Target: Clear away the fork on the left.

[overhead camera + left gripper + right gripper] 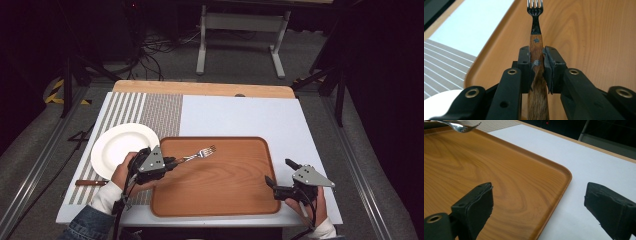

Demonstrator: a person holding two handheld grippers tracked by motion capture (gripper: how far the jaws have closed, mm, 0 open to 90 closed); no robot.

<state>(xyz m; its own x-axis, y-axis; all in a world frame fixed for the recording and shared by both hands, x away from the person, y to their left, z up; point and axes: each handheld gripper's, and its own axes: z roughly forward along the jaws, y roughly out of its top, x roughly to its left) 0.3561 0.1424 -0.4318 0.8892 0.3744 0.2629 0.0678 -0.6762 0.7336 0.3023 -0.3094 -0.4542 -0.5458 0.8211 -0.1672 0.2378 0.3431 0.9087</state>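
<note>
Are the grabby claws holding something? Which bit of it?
The left gripper holds the fork by its wooden handle, over the tray. The right gripper is open, holding nothing.

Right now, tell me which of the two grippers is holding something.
The left gripper: it is shut on the fork by its wooden handle, over the tray. The right gripper is open.

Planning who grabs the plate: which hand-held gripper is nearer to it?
Left. The left hand-held gripper sits beside the white plate, holding a fork; the right hand-held gripper is across the tray.
</note>
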